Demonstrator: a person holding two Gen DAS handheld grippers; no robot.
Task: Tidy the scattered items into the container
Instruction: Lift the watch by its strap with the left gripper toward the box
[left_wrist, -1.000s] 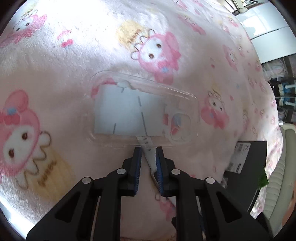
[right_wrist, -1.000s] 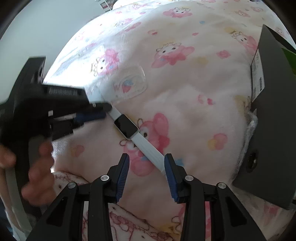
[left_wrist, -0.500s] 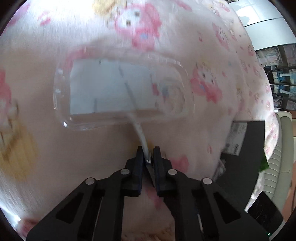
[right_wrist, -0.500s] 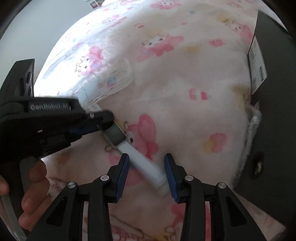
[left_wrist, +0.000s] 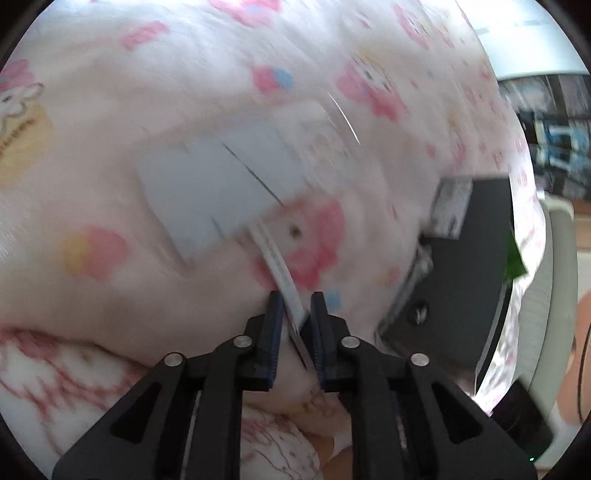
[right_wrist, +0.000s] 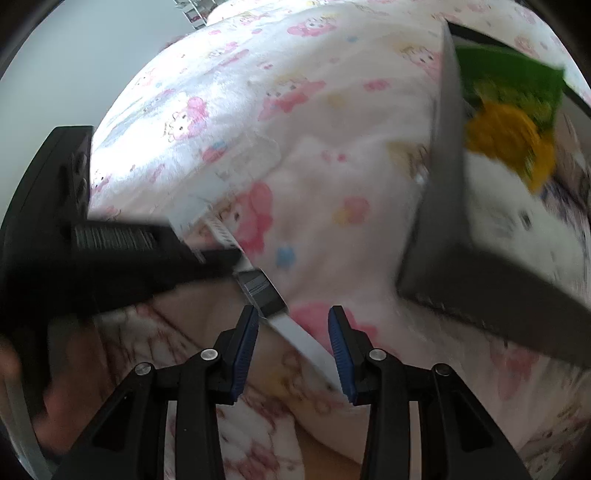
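Observation:
My left gripper (left_wrist: 297, 301) is shut on the white strap of a smartwatch (left_wrist: 282, 275) and holds it off the pink cartoon-print blanket (left_wrist: 184, 74). In the right wrist view the watch (right_wrist: 264, 291) with its dark face hangs from the left gripper's fingers (right_wrist: 218, 258). Its free strap end runs down between the jaws of my open right gripper (right_wrist: 293, 325). A clear phone case with a pale card (left_wrist: 221, 184) lies on the blanket beyond the watch. The dark grey container (right_wrist: 443, 206) stands at the right, with a green and yellow packet (right_wrist: 509, 110) inside.
The container also shows at the right of the left wrist view (left_wrist: 469, 266), with a white label on its wall. The blanket folds up in a ridge (right_wrist: 295, 406) near the bottom of both views. A hand (right_wrist: 22, 369) holds the left gripper's handle.
The left gripper has lifted the watch and carried it right, toward the container. The phone case has stayed on the blanket. The right gripper stayed open; the container's inside has come into its view.

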